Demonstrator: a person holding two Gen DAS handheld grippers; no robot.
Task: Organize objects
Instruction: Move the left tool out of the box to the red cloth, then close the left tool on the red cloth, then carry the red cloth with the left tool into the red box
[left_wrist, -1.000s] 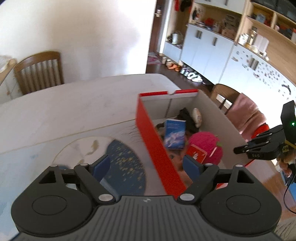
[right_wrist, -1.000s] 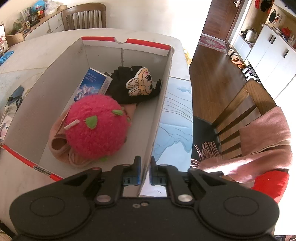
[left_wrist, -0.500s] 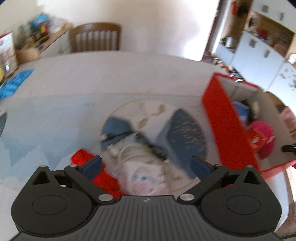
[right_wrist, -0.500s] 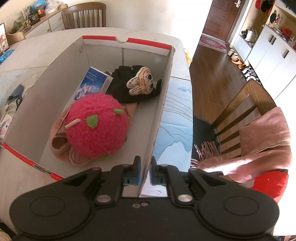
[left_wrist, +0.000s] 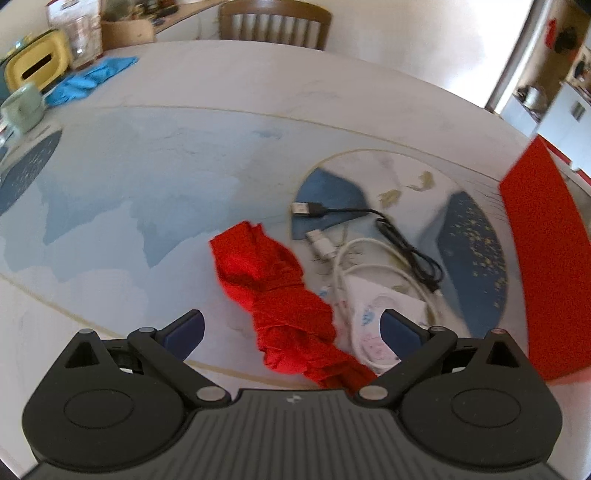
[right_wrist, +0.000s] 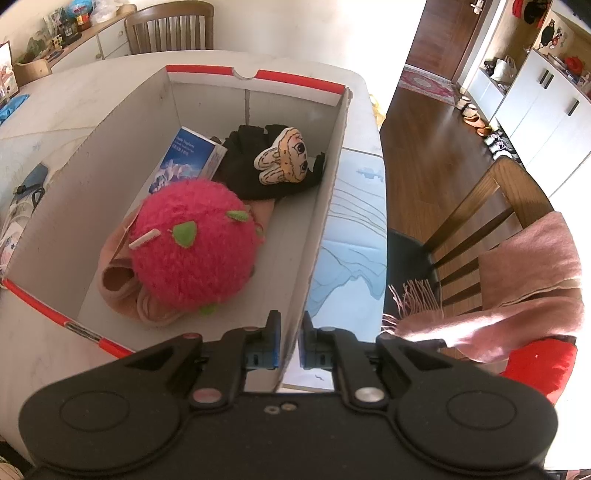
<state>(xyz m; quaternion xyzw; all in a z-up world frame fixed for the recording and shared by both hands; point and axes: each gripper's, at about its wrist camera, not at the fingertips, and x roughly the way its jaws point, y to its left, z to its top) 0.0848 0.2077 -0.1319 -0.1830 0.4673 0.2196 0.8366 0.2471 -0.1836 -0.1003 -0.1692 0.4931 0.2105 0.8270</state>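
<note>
Red cloth (left_wrist: 280, 295) and cables (left_wrist: 373, 254) remain on the bench (left_wrist: 258, 110); left gripper (left_wrist: 291, 328) fingers spread above them, right gripper (right_wrist: 290, 341) fingers clamp the half-filled cardboard box's (right_wrist: 325, 206) wall.

The right gripper (right_wrist: 289, 341) pinches the near right wall of the red-rimmed cardboard box (right_wrist: 325, 206). Inside lie a pink fuzzy plush ball (right_wrist: 192, 254), a blue booklet (right_wrist: 186, 157) and a black glove with a cartoon face (right_wrist: 273, 166).
</note>
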